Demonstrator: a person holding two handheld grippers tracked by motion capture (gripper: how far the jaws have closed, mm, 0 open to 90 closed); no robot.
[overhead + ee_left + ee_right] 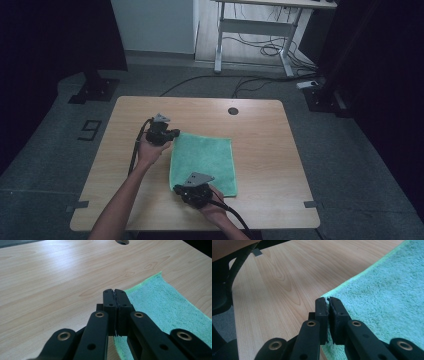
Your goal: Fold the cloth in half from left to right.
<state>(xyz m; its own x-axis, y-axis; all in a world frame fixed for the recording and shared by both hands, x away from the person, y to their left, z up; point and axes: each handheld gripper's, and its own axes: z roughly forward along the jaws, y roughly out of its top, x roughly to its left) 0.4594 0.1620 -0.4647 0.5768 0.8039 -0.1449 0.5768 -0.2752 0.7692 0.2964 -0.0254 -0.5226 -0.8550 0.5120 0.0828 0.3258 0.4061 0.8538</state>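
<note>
The left tool [115, 293] has its jaws pressed together, and a sliver of green fabric shows in the seam between them: it is clamped on the far left corner of the green towel [172, 307]. In the high view this left tool [172, 134] sits at the towel's upper left corner, held by the person's left hand [149, 150].

The right tool [327, 301] is likewise closed, its jaws pinching the towel's edge at the near left corner, with the towel [387, 297] spreading away to the right of the jaws. In the high view the right tool [181, 188] sits at the towel's lower left corner, the right hand [214, 207] behind it.

The towel [205, 160] lies flat near the middle of the wooden counter [280, 165], with a round cable hole [233, 111] beyond its far edge.
</note>
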